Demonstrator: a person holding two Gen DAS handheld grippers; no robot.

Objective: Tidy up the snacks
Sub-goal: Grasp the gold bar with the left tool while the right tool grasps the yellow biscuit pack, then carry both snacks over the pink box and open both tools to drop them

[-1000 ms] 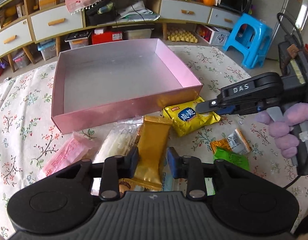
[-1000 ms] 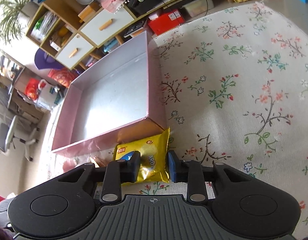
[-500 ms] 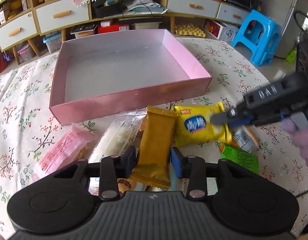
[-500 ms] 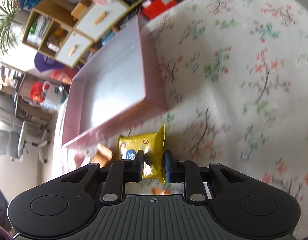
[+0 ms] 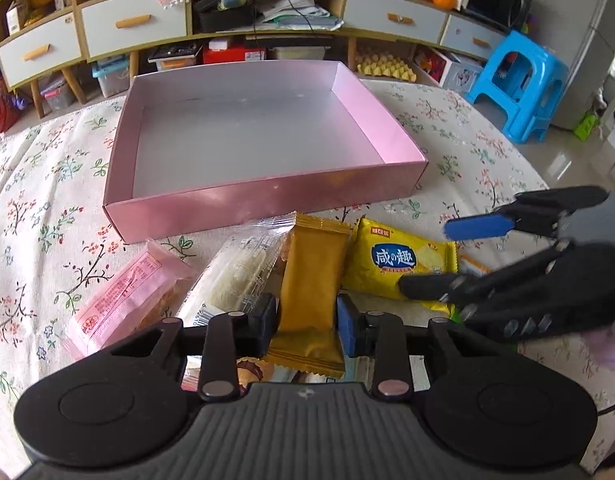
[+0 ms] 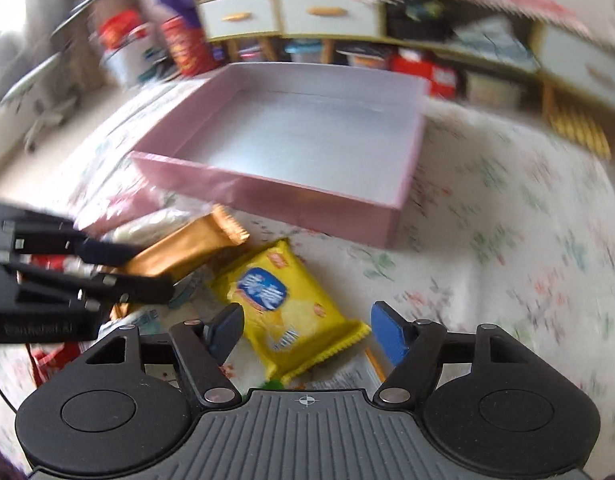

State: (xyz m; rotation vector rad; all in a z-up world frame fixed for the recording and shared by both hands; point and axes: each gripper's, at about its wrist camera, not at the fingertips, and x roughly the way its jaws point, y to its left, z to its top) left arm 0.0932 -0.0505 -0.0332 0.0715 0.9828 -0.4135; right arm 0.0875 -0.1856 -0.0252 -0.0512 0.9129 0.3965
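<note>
One gold packet (image 5: 310,280) lengthwise toward box (image 5: 267,204)

The shallow pink cardboard box (image 5: 263,204) sits mid-table on the floral tablecloth (image 5: 467,148). Along the box's near wall lie, left to right, a pink wrapped snack (image 5: 119,300), a clear-wrapped white snack (image 5: 239,276), a gold foil packet (image 5: 313,280) and a yellow chip bag (image 5: 399,260), touching or overlapping.
</note>
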